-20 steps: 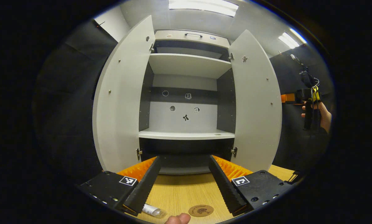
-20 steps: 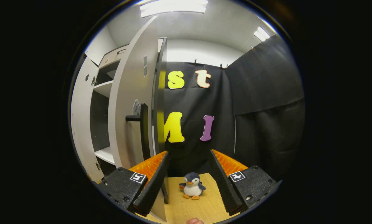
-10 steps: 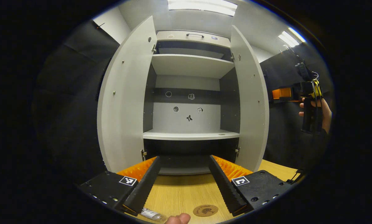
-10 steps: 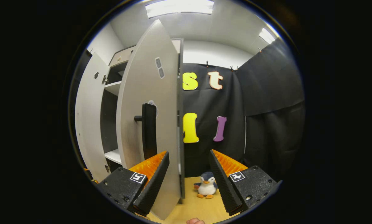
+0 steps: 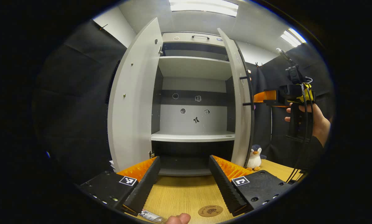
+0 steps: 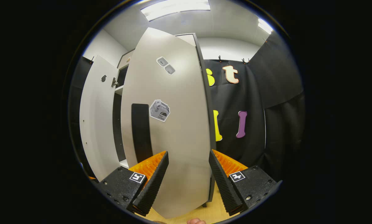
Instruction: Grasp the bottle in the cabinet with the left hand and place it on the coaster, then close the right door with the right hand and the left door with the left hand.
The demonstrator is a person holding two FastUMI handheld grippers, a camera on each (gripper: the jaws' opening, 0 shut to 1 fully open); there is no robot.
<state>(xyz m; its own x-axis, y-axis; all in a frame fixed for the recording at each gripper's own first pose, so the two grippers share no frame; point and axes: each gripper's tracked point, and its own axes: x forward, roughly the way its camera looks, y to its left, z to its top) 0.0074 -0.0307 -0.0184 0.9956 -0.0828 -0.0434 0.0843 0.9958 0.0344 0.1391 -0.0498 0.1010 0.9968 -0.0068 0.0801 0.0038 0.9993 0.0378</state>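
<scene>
Black cloth walls close in around a pale cabinet (image 5: 192, 93) standing at the far end of a wooden bench (image 5: 183, 193). Both sets of tongs are released, grasping nothing. The left tongs (image 5: 183, 183) hover low over the near bench, facing the bare shelves. The bottle (image 5: 151, 216) lies on its side at the near edge, left of the coaster (image 5: 210, 210) and not on it, so the placing step looks unfinished or failed.

The right door (image 6: 173, 140) stands partly swung, its outer face filling the space ahead of the right tongs (image 6: 186, 183), which are seen from across the bench held in a hand (image 5: 310, 119) on the right, close by the door's edge. I cannot tell whether the fingers touch the panel.

Risks, as I judge them: a push near the hinge side or a glancing contact could let the fingers slide off the smooth face and leave the door ajar. A hard shove may slam it and rock the cabinet. The penguin toy (image 5: 254, 157) sits on the bench just beside the door's foot and might get clipped. The left door (image 5: 133, 99) is wide open; reaching for it carelessly could roll the bottle off the bench.
</scene>
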